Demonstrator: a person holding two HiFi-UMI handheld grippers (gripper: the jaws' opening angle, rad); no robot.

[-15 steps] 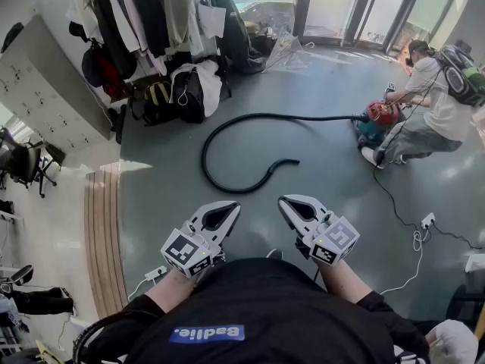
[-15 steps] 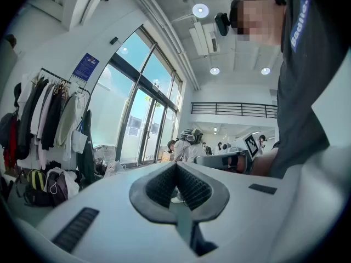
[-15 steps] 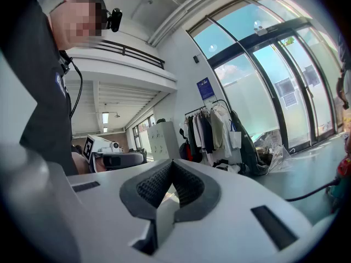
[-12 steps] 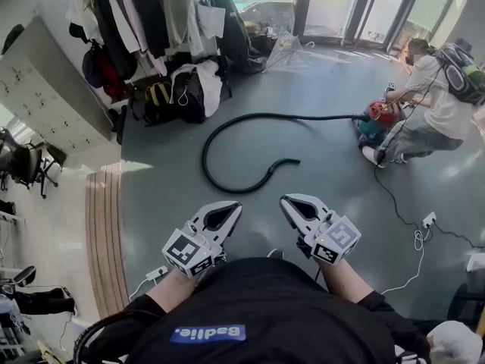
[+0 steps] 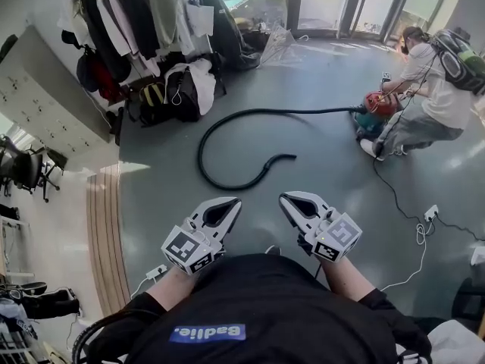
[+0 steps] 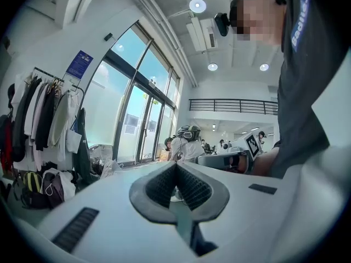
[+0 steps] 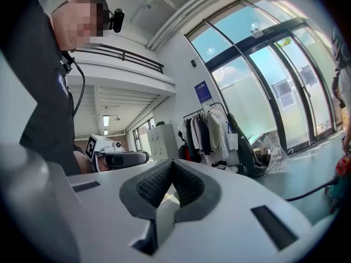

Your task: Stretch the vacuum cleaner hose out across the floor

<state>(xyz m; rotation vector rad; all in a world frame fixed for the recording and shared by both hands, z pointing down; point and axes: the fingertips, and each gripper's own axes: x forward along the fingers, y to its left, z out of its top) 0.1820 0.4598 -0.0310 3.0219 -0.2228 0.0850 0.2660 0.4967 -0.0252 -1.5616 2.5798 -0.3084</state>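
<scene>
A black vacuum hose (image 5: 227, 127) lies in a wide loop on the grey floor in the head view, its free end (image 5: 292, 156) curled near the middle. Its other end runs right to a red and teal vacuum cleaner (image 5: 377, 112). My left gripper (image 5: 231, 203) and right gripper (image 5: 286, 199) are held level close in front of my body, well short of the hose. Both are shut with nothing between their jaws. A short stretch of the hose (image 7: 310, 190) shows low at the right in the right gripper view, and my left gripper (image 7: 118, 158) shows there too.
A person (image 5: 428, 89) with a backpack crouches by the vacuum cleaner at the right. Coats on a rack (image 5: 136, 14) and bags (image 5: 178, 89) stand at the back left. White cables and a power strip (image 5: 428, 217) lie on the floor at the right, another strip (image 5: 155, 271) near my left side.
The head view has shifted slightly, so the hose and the vacuum cleaner sit a little higher in the picture. Both grippers stay shut in the same place before my body.
</scene>
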